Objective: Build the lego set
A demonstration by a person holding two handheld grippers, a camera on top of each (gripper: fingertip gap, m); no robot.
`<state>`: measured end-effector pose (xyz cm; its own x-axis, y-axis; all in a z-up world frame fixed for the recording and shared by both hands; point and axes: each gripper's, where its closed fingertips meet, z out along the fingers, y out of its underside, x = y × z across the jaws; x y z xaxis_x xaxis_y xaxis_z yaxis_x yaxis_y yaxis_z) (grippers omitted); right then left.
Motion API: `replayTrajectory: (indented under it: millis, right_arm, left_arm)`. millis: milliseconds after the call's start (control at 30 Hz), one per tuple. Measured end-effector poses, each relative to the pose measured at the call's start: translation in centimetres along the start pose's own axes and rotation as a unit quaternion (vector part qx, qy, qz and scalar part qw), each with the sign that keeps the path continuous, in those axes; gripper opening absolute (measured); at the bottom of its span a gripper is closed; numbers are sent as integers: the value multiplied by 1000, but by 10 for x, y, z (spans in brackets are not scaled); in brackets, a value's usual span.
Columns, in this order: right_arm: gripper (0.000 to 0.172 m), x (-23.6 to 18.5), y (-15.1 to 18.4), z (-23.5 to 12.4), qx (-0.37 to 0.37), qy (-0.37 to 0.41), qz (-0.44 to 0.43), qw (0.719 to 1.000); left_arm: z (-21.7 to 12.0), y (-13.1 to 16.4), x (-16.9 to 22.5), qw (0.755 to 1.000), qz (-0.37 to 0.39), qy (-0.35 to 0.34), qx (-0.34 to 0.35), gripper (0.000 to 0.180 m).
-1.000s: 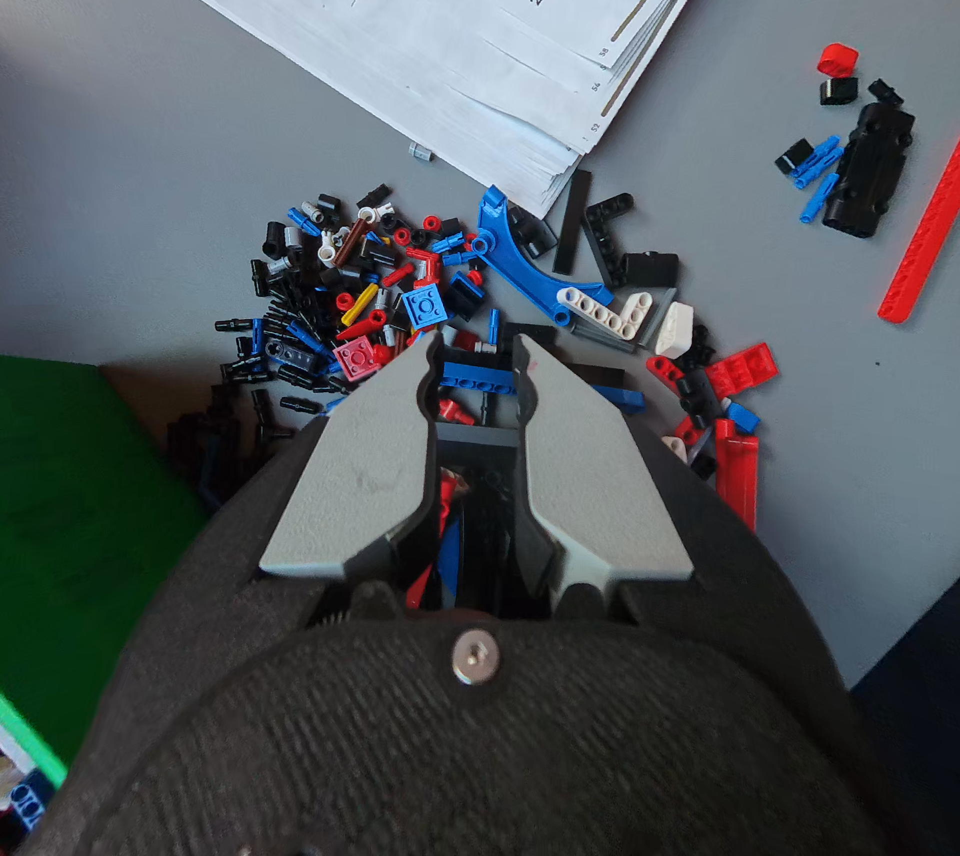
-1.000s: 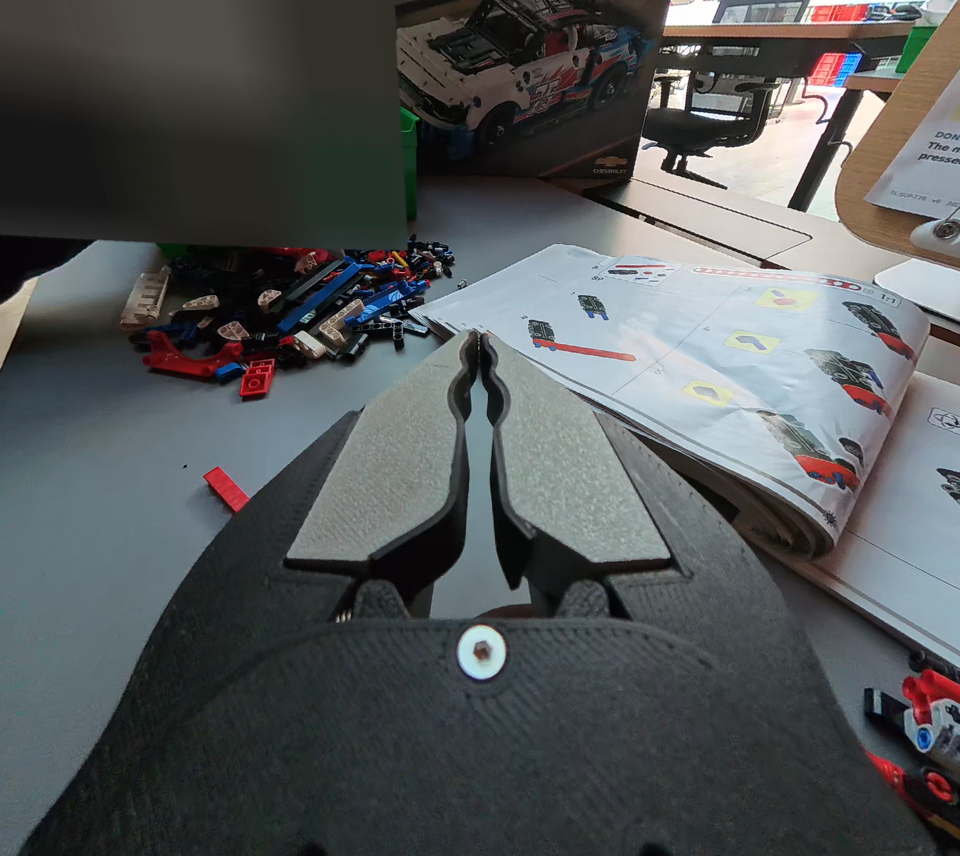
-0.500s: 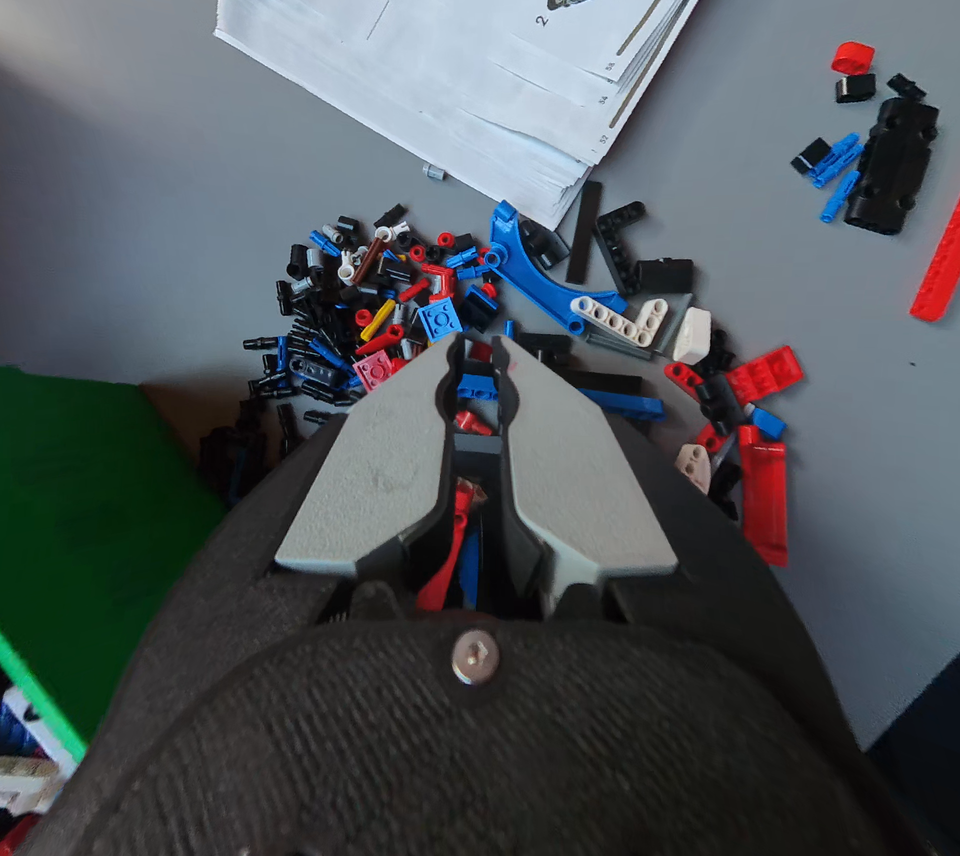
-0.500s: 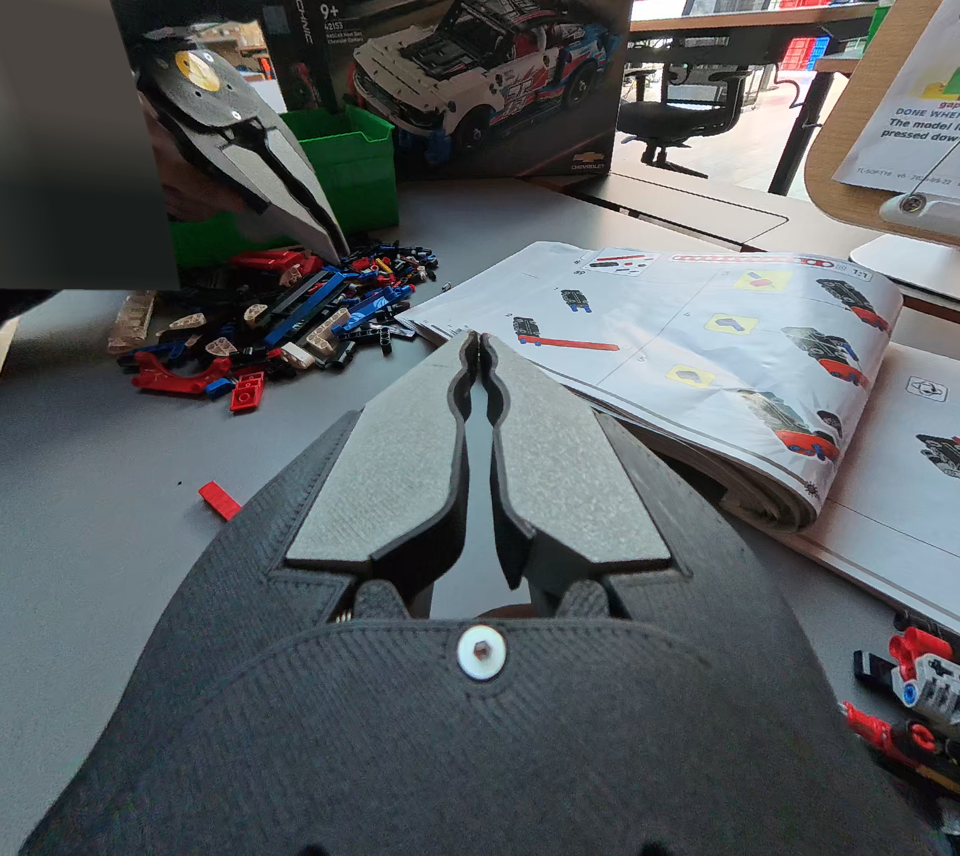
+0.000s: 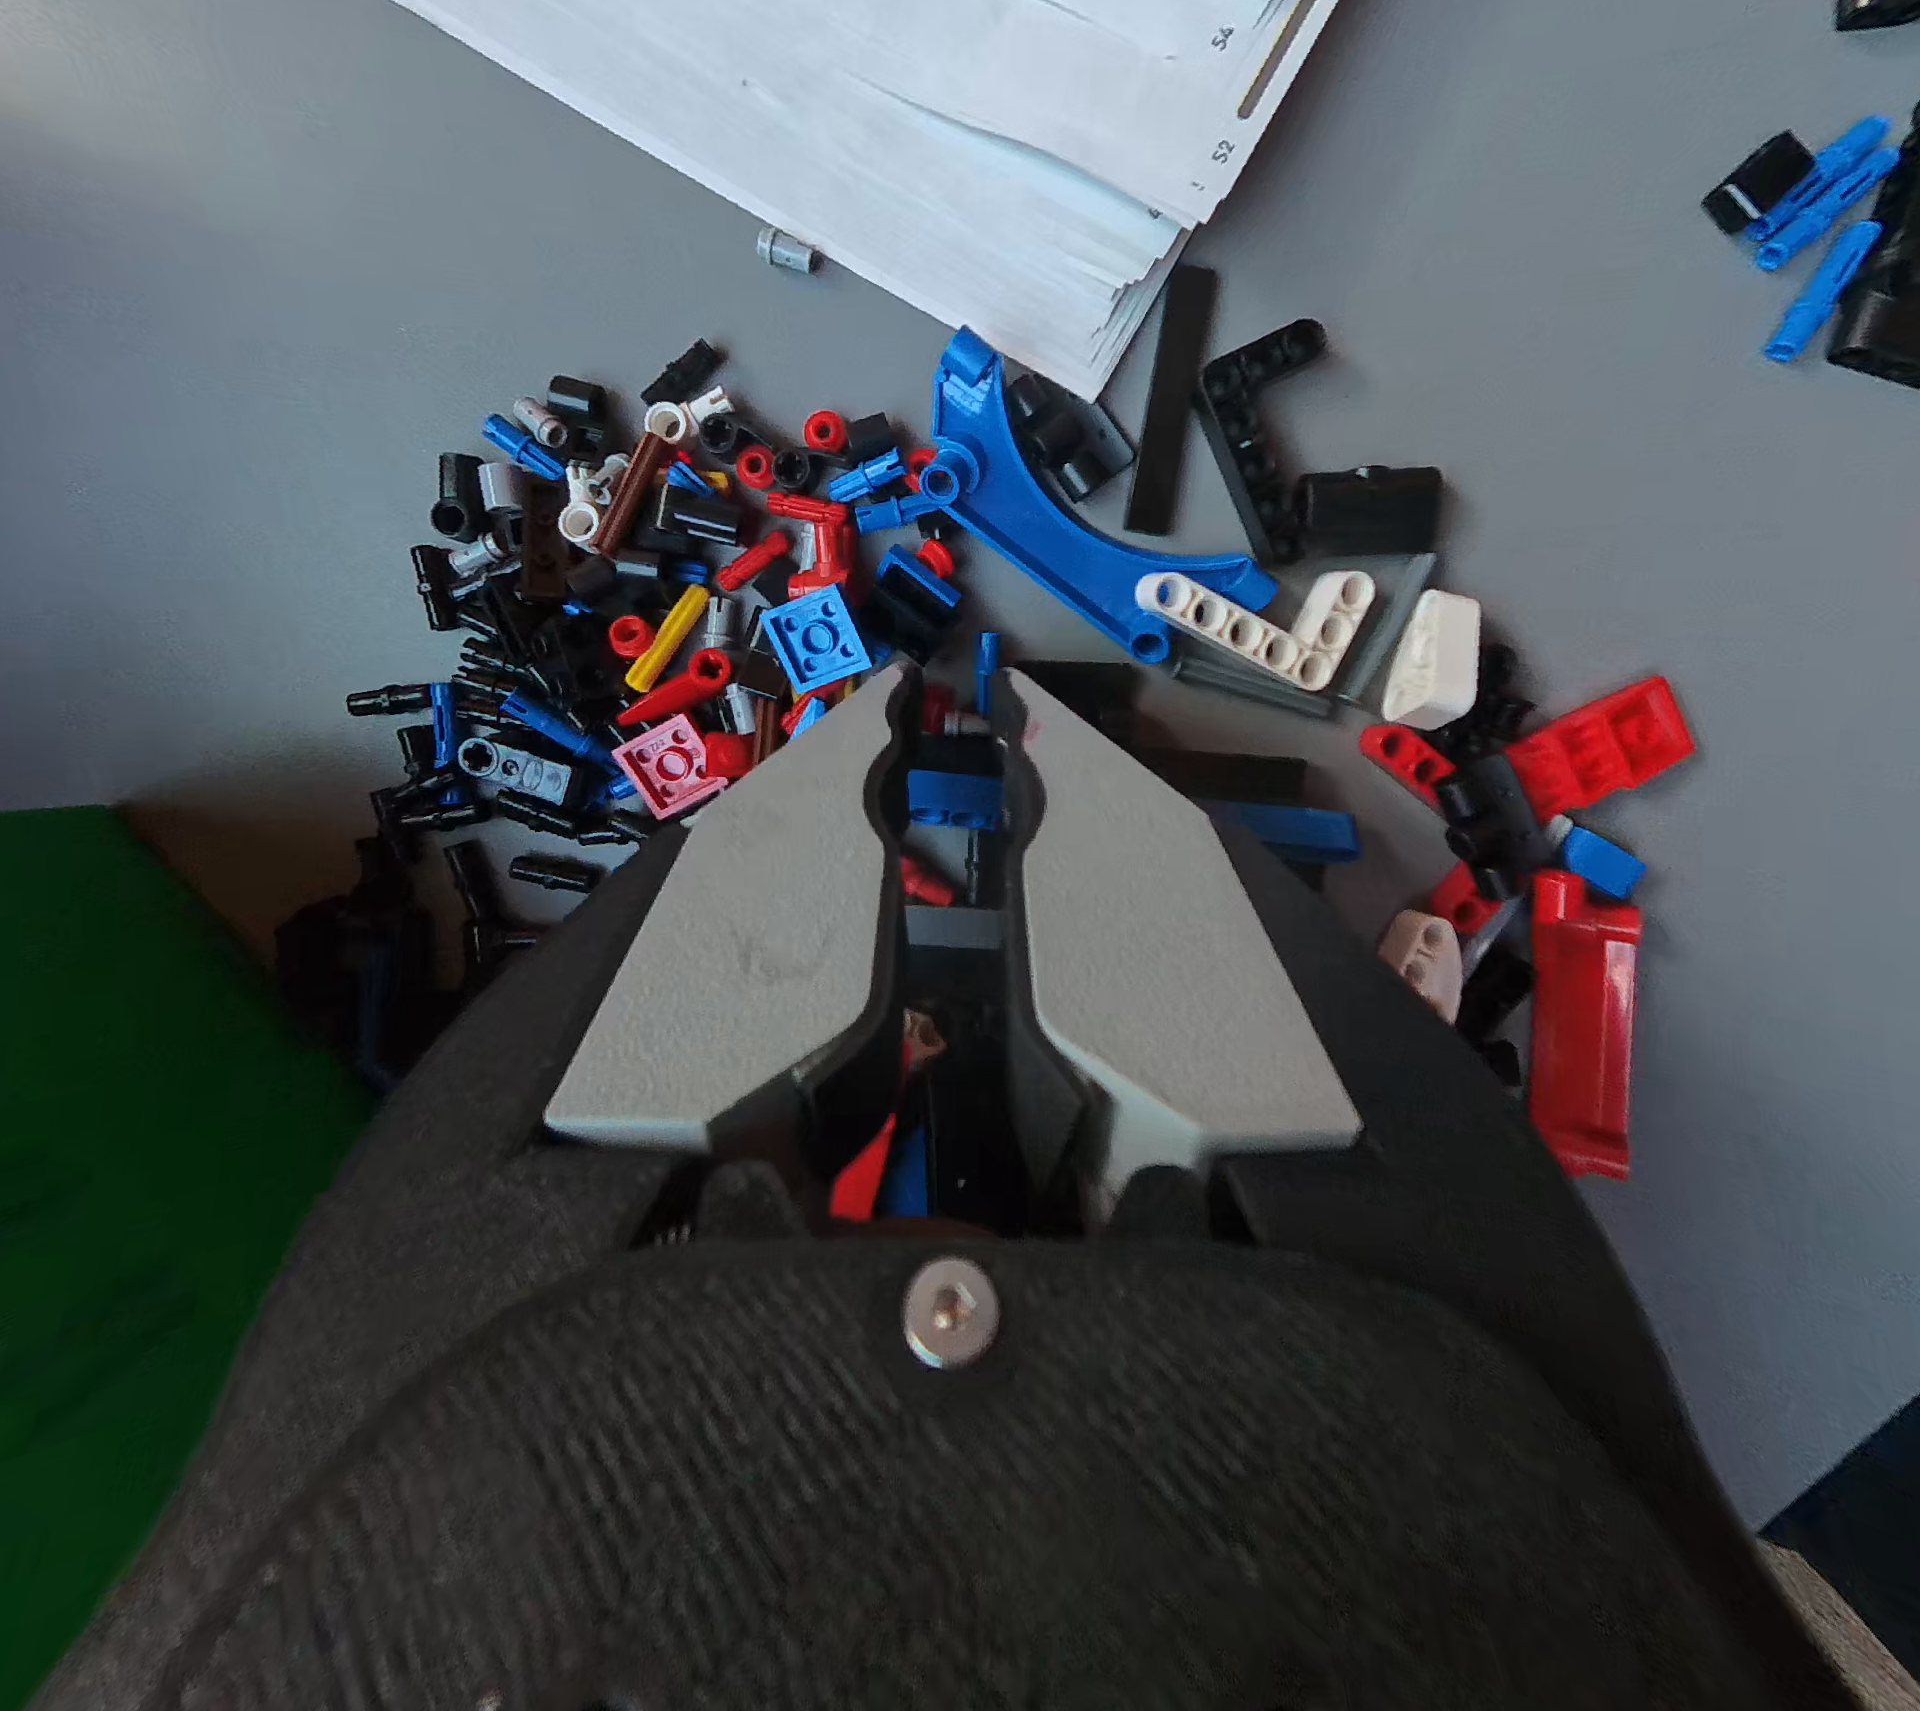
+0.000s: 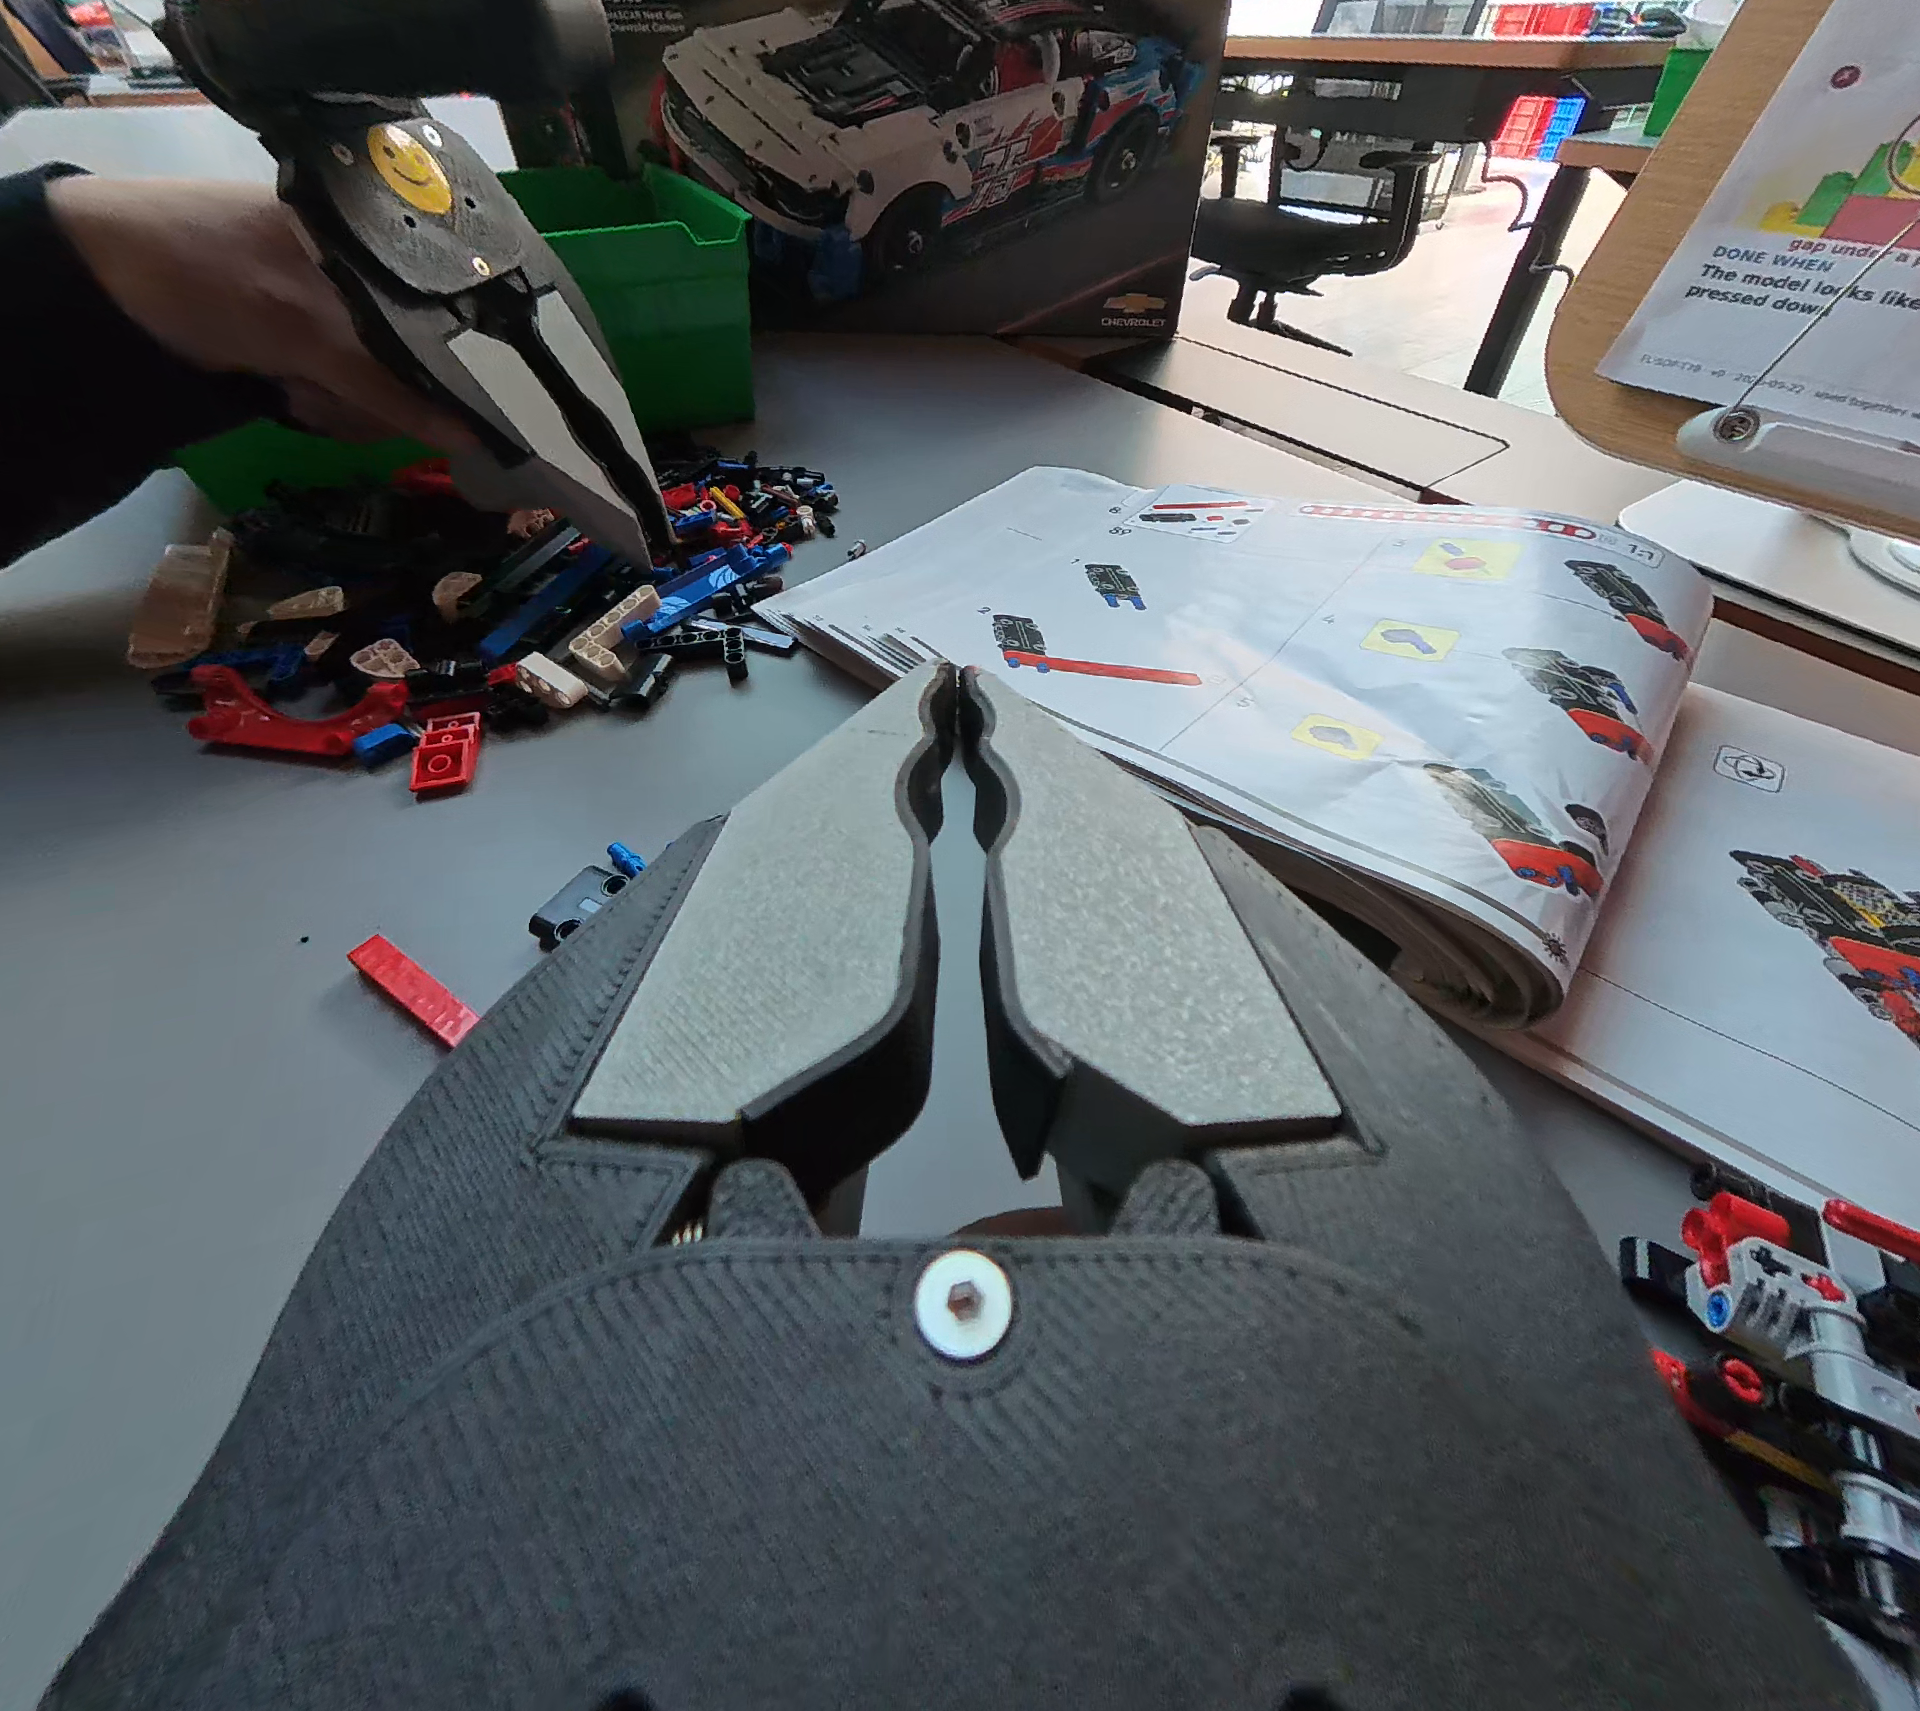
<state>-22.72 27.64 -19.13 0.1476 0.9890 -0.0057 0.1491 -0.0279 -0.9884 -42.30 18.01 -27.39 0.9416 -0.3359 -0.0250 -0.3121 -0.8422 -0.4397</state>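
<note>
Grey surface (image 6: 187,986) carries an open instruction booklet (image 6: 1351,653) at centre right and a loose brick pile (image 5: 727,601) at centre left. Left gripper (image 5: 956,685) stands in the pile, fingers narrowly apart around a thin blue pin (image 5: 987,659); contact cannot be told. Right gripper (image 6: 956,679) hovers at the booklet's edge, fingers closed and bare.

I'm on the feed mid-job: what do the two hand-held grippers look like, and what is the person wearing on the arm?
Each hand-held gripper has a black ribbed body, a silver screw at its centre, and two tapering fingers with flat grey faces and wavy black inner edges. The left hand-held gripper bears a round yellow smiley sticker. The arm holding it wears a dark sleeve. No cables show.
</note>
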Motion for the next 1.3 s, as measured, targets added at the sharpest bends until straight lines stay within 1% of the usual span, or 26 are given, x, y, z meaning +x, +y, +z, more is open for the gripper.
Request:
replayTrajectory:
  millis: [367,433,800,867,933,1000,1067,1167,1300]
  right_arm:
    - [0,0,0,1,-2,-1,-3,1000]
    - [0,0,0,1,-3,0,-3,1000]
    - [0,1,0,0,-1,1,-5,1000]
    - [0,1,0,1,-2,1,-4,1000]
    - [0,1,0,1,-3,0,-4,1000]
    - [0,0,0,2,-3,-1,-7,1000]
    - [0,-1,1,2,-6,-2,-10,1000]
    - [0,-1,1,1,-6,0,-13,1000]
    - [0,-1,-1,0,-1,2,-14,1000]
  left_arm:
    - [5,0,1,1000,3,3,1,9]
    - [5,0,0,1000,3,1,1,4]
    - [-11,-7,1,1000,3,5,21,4]
    - [-17,-16,13,999,13,18,39,4]
    - [-18,-27,33,997,34,38,55,4]
    - [-12,-42,64,994,56,67,72,4]
    - [1,-51,97,989,83,92,75,3]
    - [20,-53,129,985,133,87,61,4]
    - [31,-60,140,984,156,55,64,4]
